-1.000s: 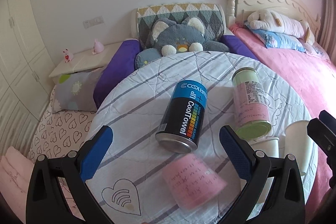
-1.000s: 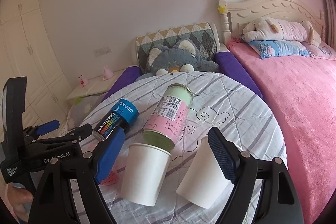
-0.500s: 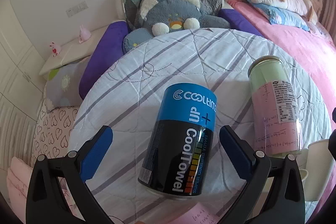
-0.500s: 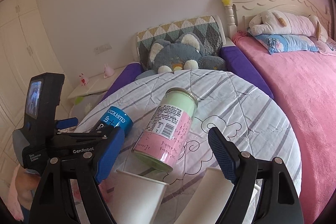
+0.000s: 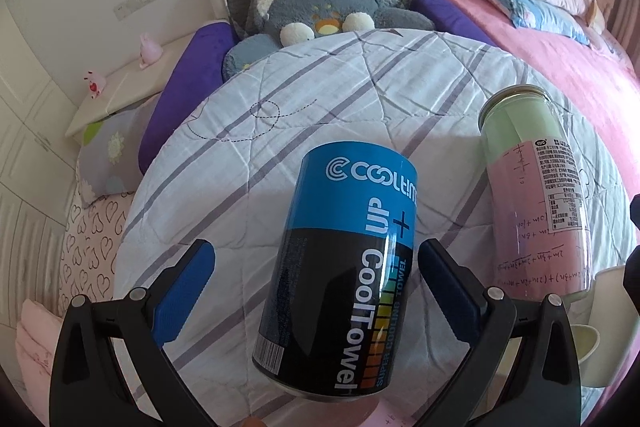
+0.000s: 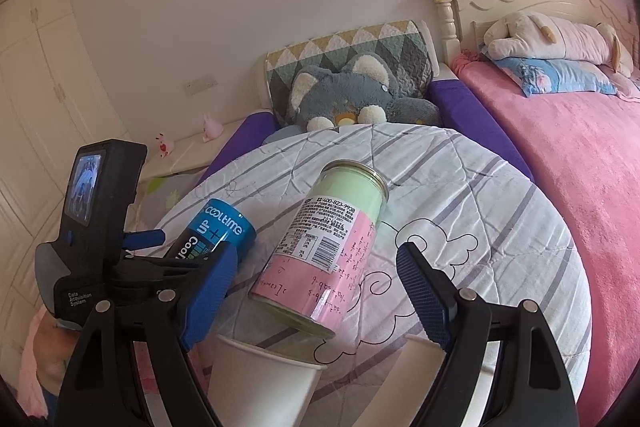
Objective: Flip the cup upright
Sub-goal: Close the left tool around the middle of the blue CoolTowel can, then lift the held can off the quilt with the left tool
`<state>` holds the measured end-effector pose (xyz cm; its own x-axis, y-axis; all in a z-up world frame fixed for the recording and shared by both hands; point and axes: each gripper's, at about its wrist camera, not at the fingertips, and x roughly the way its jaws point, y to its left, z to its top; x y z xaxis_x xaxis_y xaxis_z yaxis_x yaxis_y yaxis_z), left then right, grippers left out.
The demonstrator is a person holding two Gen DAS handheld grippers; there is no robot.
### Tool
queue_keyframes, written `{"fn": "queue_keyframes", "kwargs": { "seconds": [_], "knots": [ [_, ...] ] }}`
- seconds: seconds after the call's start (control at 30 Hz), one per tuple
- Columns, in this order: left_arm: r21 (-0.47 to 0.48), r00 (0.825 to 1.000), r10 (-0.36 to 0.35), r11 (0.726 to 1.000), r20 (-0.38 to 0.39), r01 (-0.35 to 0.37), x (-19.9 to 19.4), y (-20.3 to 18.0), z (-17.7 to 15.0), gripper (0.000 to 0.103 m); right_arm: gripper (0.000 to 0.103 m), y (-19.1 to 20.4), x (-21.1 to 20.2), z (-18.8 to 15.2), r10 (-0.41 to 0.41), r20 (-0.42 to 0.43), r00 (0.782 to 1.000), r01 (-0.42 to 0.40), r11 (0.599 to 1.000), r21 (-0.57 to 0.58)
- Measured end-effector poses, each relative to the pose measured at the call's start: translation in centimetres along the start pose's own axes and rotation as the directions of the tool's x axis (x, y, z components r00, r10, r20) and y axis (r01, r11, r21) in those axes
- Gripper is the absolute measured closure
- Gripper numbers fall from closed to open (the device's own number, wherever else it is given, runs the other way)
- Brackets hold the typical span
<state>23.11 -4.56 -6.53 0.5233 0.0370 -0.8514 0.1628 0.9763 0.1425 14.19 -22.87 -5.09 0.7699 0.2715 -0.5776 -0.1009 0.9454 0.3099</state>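
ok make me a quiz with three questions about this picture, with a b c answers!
1. Where is the blue and black can?
A) on the pink bed
B) between the fingers of the left gripper
C) inside a cup

2. How many cans lie on the quilted table?
A) one
B) two
C) four

3. How is the green and pink can?
A) lying on its side
B) standing upright
C) crushed flat

Answers:
1 B, the open jaws stand on either side of it.
2 B, only the blue and black one and the green and pink one show.
3 A, its long side rests on the table.
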Motion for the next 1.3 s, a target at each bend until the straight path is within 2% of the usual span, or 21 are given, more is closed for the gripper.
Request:
{"fn": "queue_keyframes", "kwargs": {
  "seconds": [0.27, 0.4, 0.53, 0.63, 0.73, 0.93, 1.3],
  "knots": [
    [0.001, 1.000, -0.005, 1.000, 0.027, 0.005, -0.4, -0.2, 0.0, 0.002, 0.020, 0.0, 0.2, 0.0, -0.008, -0.002, 1.000, 0.008, 1.000, -0.002],
    [0.012, 0.999, -0.038, 0.999, 0.004, 0.038, -0.2, -0.5, -0.1, 0.015, 0.020, 0.0, 0.2, -0.1, -0.007, -0.006, 1.000, 0.007, 1.000, -0.002],
    [0.005, 0.994, -0.101, 0.995, -0.047, 0.101, 0.5, -0.7, -0.3, 0.016, 0.020, 0.0, 0.2, -0.1, -0.007, -0.010, 1.000, 0.007, 1.000, -0.002],
    [-0.022, 0.992, -0.114, 0.993, -0.051, 0.113, 0.6, -0.3, -0.3, 0.017, 0.020, 0.0, 0.1, -0.1, -0.007, -0.011, 1.000, 0.007, 1.000, -0.002],
    [-0.047, 0.990, -0.129, 0.991, -0.053, 0.127, 0.6, 0.3, -0.3, 0.030, 0.020, 0.0, 0.1, -0.1, -0.008, -0.011, 1.000, 0.008, 1.000, -0.001],
    [-0.071, 0.988, -0.147, 0.987, -0.039, 0.144, 0.3, 0.6, -0.6, 0.030, 0.020, -0.2, 0.2, -0.1, -0.007, -0.012, 1.000, 0.007, 1.000, 0.002],
    [-0.108, 0.986, -0.159, 0.981, 0.043, 0.163, -1.1, 1.5, -0.2, 0.031, 0.020, -0.1, 0.2, -0.4, -0.004, -0.016, 1.000, 0.004, 1.000, -0.006]
  ]
}}
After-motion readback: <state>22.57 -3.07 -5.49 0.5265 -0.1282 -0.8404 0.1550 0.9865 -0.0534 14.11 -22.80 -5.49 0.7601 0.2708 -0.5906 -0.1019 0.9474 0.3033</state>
